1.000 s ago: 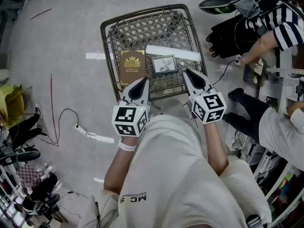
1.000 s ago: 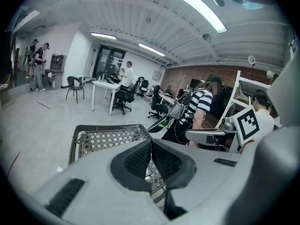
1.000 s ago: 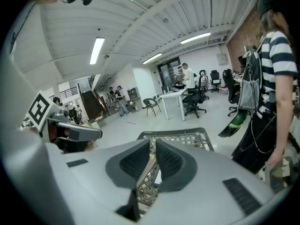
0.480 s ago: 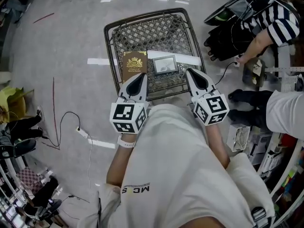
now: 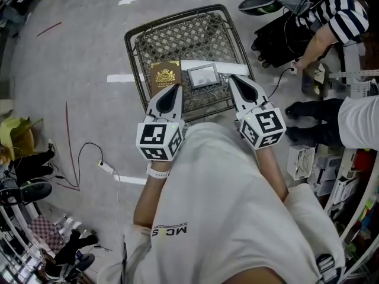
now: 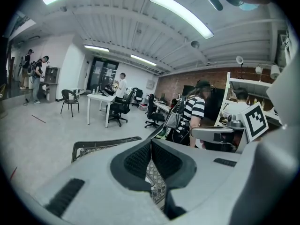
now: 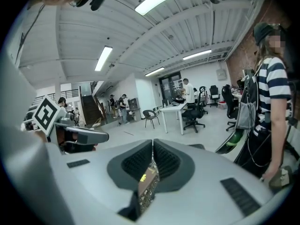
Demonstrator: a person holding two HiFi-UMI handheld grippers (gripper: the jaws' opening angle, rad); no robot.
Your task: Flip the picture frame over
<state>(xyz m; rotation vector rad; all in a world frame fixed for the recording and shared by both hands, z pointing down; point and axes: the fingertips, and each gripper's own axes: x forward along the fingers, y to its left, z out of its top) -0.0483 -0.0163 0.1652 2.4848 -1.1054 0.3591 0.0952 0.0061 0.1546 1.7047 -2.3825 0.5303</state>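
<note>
Pale glossy floor (image 5: 71, 52) fills head view. Dark wire-mesh tray (image 5: 177, 37) sits on it, ahead of person in white shirt (image 5: 219, 218).

Left gripper (image 5: 173, 89) over tray's near edge, tip above brown book. Jaws pressed together, nothing between them.

Right gripper (image 5: 232, 79) over near right corner, just beside frame. Jaws also closed, empty.

Brown book (image 5: 164, 74) with gold emblem lies flat in tray, left of frame.

Picture frame (image 5: 203, 76) lies flat in tray, front face up, touched by neither gripper.
</note>
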